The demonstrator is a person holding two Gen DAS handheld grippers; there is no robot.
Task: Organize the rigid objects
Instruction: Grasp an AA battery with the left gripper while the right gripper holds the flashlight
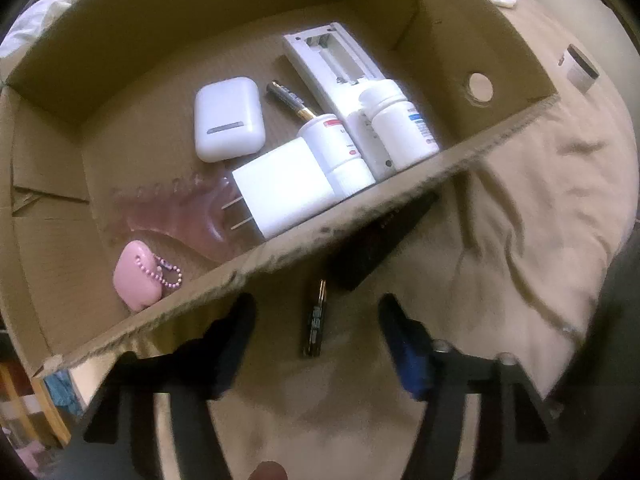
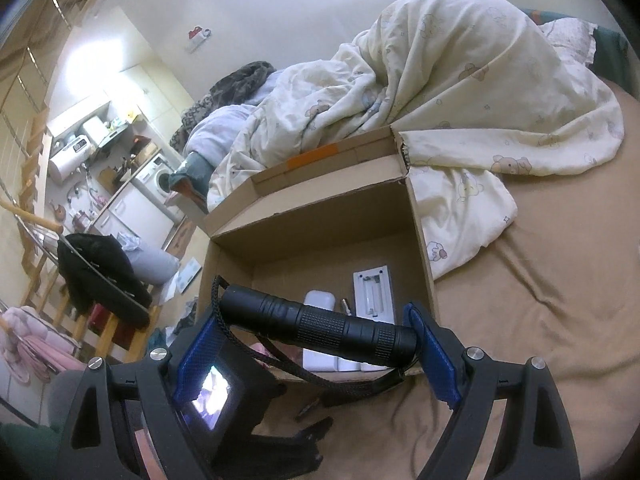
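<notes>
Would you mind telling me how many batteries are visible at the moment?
2. One battery lies inside the cardboard box, between the white earbud case and the remote. The other battery lies outside on the bedsheet, between the left tongs. Others may be hidden.

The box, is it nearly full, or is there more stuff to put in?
Lots is already in the box: earbud case, charger, two pill bottles, remote, pink pouch. The right gripper holds a black flashlight over the box. The left gripper, open, straddles a battery on the bed. A small jar still waits outside.
</notes>
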